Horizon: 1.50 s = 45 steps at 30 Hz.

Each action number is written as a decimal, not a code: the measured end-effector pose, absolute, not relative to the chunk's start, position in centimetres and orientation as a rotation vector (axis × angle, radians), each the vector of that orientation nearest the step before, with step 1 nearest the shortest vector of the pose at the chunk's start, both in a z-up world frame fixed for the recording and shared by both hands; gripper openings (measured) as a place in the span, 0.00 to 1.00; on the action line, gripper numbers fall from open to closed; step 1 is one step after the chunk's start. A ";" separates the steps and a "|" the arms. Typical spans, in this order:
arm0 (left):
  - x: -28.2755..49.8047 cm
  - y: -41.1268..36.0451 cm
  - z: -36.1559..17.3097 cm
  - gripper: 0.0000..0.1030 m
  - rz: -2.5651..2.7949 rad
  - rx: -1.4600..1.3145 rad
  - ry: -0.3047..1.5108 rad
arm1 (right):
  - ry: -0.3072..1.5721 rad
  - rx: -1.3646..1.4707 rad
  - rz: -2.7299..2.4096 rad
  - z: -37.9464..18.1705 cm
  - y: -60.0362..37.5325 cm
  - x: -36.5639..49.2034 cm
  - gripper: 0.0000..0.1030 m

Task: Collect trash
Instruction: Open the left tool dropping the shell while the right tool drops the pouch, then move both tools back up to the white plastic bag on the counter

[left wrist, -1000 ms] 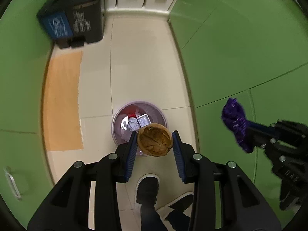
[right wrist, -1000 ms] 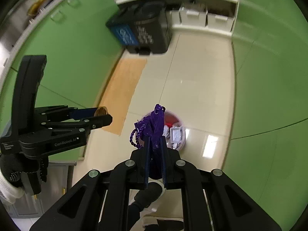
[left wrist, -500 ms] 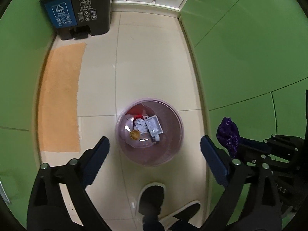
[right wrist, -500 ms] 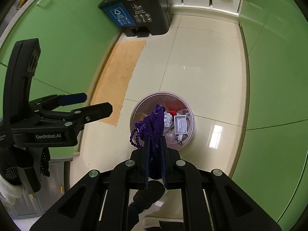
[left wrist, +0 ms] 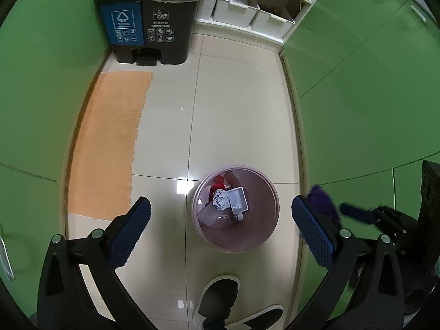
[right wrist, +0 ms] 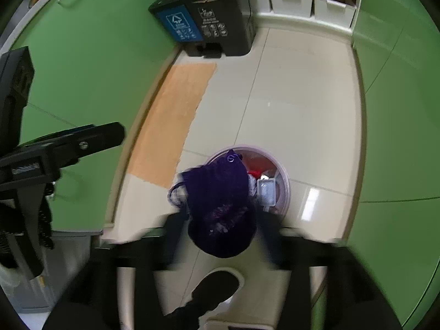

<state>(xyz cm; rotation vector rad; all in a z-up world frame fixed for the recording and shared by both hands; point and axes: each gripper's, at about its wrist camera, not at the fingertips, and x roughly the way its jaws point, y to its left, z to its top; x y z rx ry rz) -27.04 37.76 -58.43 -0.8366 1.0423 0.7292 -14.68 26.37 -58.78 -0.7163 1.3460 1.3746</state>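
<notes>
A pale pink round waste bin stands on the tiled floor, holding a crumpled foil ball, a clear plastic tray, a clear bottle and something red. My left gripper hangs over it, its jaws opening wide with nothing between them. My right gripper is blurred, its jaws opening. A dark purple drawstring pouch sits loose between them, above the bin's near left rim. The left wrist view shows the pouch at the right, beside the right gripper's finger.
A black two-part pedal bin with a blue recycling label stands at the far wall, white storage boxes beside it. An orange mat lies to the left. Green cabinet fronts line both sides. A person's shoe is just below the bin.
The left gripper let go of a brown round item over the bin and spread wide. The right jaws, shut on the purple pouch before, have sprung apart. Both grippers sank toward the bin.
</notes>
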 end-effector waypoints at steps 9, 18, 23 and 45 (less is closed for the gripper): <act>-27.3 37.5 -56.7 0.97 0.723 -0.840 1.033 | 1.349 -0.739 1.298 -57.5 26.0 -13.9 0.94; -26.8 35.2 -47.0 0.97 0.668 -0.804 1.004 | 1.335 -0.670 1.241 -47.9 23.8 -11.9 0.94; -25.6 33.5 -38.1 0.97 0.622 -0.754 0.970 | 1.294 -0.603 1.199 -38.4 21.6 -9.6 0.94; -9.3 20.3 -6.2 0.97 0.212 -0.433 0.787 | 0.956 -0.159 0.762 -5.8 -3.0 4.9 0.94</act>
